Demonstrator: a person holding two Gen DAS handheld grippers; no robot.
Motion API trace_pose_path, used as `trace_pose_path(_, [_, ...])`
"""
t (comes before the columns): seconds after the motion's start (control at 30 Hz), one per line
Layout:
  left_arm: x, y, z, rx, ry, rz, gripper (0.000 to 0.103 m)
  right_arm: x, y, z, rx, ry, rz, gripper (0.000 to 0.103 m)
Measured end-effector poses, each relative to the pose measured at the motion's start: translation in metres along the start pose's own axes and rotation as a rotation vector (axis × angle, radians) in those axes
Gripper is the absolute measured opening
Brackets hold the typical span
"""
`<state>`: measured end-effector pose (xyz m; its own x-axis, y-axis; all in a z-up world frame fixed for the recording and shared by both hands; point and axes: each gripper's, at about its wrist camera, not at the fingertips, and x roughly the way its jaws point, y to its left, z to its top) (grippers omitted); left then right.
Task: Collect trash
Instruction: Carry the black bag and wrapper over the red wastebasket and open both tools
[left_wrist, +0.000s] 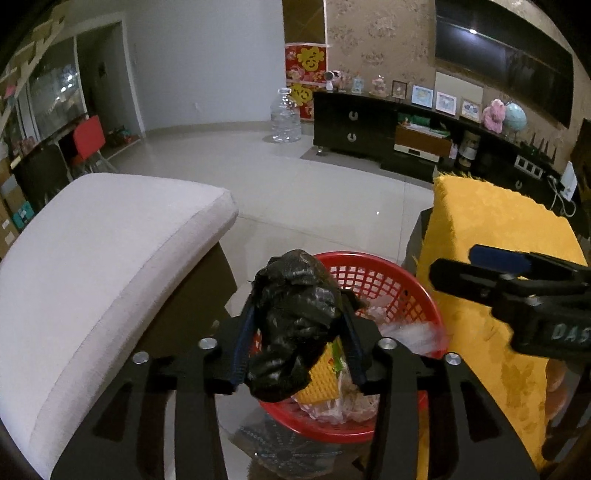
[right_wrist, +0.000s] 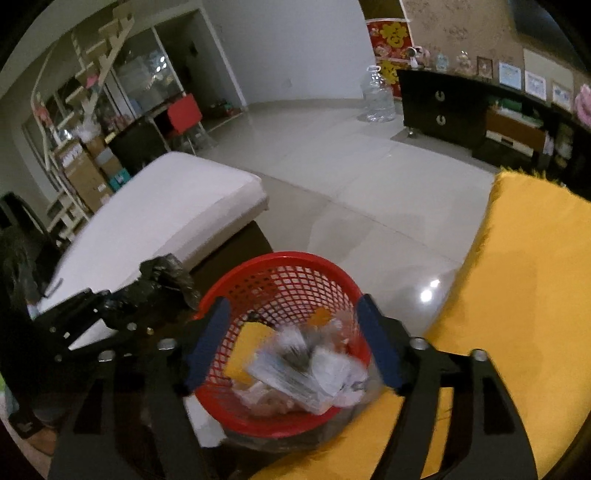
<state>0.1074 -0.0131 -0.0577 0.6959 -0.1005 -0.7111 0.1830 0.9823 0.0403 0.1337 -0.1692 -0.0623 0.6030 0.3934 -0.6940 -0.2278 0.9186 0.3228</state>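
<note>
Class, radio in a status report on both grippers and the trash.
Left gripper shut on crumpled black plastic bag, above red mesh basket. Right gripper open, empty, over basket of wrappers. Nothing blocking the drop.

Glossy pale tile floor (left_wrist: 303, 177) with ceiling-light glare. White wall (left_wrist: 207, 62) at back, patterned beige wallpaper (left_wrist: 380, 40) to its right. Long black low cabinet (left_wrist: 354, 125) along that wall, framed pictures (left_wrist: 421, 96) and a pink plush toy (left_wrist: 494, 115) on top; dark TV (left_wrist: 506, 55) above. Large clear water jug (left_wrist: 285, 117) on floor beside a red-and-gold poster (left_wrist: 306, 66). White cushioned seat (left_wrist: 110, 251) left, yellow cloth-covered seat (left_wrist: 495, 236) right. Red chair (left_wrist: 88, 137) and stacked cardboard boxes (right_wrist: 86, 173) by glass doors (left_wrist: 55, 99) far left.
</note>
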Motion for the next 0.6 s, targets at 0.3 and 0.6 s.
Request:
trace_pose_path(0.3, [-0.026,-0.003,0.005,0.006,-0.105,0.046,0.081,-0.048,-0.021,0.001,0.029,-0.1,-0.093,0.086])
trace_pose_path(0.6, [-0.065,-0.006,0.009,-0.003,-0.206,0.043,0.086,-0.113,-0.008,-0.019,-0.082,-0.266,-0.245,0.096])
